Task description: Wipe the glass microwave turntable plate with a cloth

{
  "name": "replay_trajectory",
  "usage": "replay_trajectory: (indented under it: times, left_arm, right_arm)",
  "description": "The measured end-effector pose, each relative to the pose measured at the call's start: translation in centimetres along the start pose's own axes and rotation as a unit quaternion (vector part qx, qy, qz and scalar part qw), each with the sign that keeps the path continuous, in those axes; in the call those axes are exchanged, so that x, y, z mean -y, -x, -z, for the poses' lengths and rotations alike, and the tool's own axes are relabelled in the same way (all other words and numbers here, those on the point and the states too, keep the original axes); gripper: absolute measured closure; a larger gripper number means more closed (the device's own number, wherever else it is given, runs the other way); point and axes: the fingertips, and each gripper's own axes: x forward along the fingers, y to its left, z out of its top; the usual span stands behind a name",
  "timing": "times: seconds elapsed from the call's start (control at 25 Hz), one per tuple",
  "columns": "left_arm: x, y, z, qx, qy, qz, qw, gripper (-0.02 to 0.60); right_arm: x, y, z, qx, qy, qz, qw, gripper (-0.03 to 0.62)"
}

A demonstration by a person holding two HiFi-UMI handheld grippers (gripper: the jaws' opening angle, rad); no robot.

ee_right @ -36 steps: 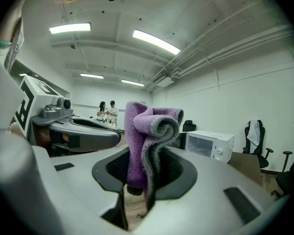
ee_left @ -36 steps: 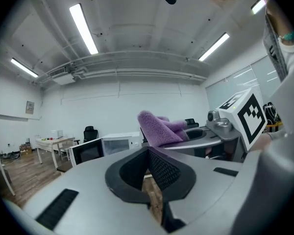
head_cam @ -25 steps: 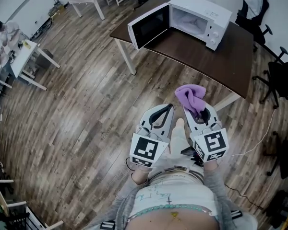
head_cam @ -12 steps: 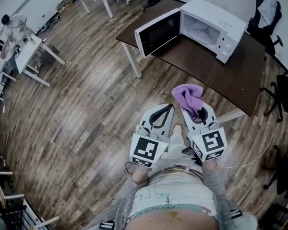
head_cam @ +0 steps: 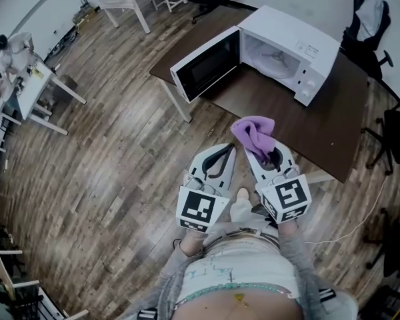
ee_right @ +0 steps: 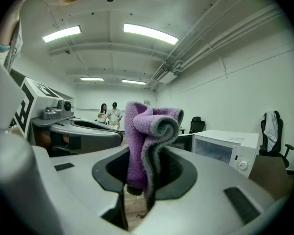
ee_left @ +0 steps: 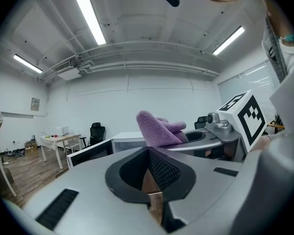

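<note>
Glass turntable plate: looks to sit inside the open microwave, a faint pale shape in the cavity, hard to make out. It's ahead of both grippers and well apart from them. The microwave door is swung open, ahead-left of the left gripper. The microwave stands on a dark counter, whose near edge is just ahead of the gripper tips.

Purple cloth is pinched in the right gripper. The jaws are clamped on the cloth's lower part and a folded wad sticks up past the tips. Left gripper is fully closed with nothing in it, side by side with the right one, both pointing roughly level toward the counter.

Step in hand, as I judge it: the approach, no wiping yet. To do it well, keep the clamp firm so the wad doesn't slip. Come in past the open door rather than clipping it, and lead with the cloth wad, not the bare jaw tips, onto the glass. The free left gripper could steady or pull out the plate.

Versus the earlier frame: microwave and counter sit closer to the grippers, so both have advanced together. Cloth grip is unchanged and the left gripper stays closed.
</note>
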Motion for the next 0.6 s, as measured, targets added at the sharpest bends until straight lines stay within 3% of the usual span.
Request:
replay_trajectory:
  times: [0.36, 0.6]
  left_arm:
    - [-1.0, -6.3, -0.8, -0.004, -0.002, -0.010, 0.9999, 0.571]
    - [-2.2, -7.6, -1.0, -0.002, 0.003, -0.030, 0.9995, 0.571]
  right_arm:
    - [5.9, -3.0, -0.2, 0.006, -0.005, -0.018, 1.000, 0.480]
    - [7.1, -4.8, -0.3, 0.010, -0.006, -0.040, 0.999, 0.480]
